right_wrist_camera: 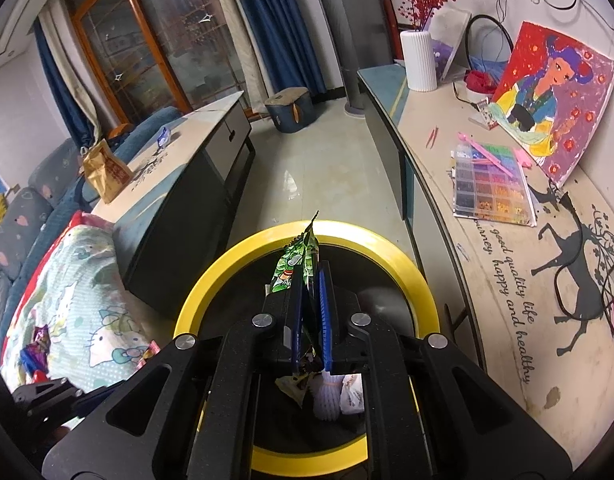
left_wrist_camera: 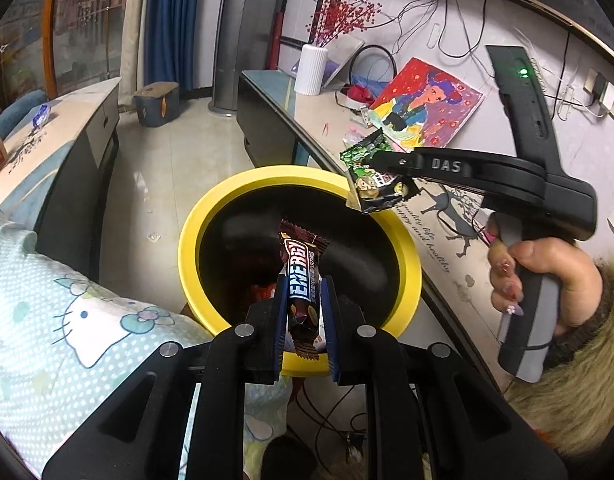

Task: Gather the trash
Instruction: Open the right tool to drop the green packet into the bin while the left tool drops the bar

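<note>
Hovering over the yellow-rimmed bin (left_wrist_camera: 409,276) holding wrappers, each hand-held gripper (left_wrist_camera: 305,300) (right_wrist_camera: 309,312) clamps a wrapper.

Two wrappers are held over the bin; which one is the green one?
The green wrapper is the one in the right gripper, over the yellow bin rim. The left gripper holds a dark brown bar wrapper.

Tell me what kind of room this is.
Most likely a home living room: a sofa with a Hello Kitty blanket, blue curtains beside a glazed door, and a long low cabinet holding a white vase and a painting.
</note>
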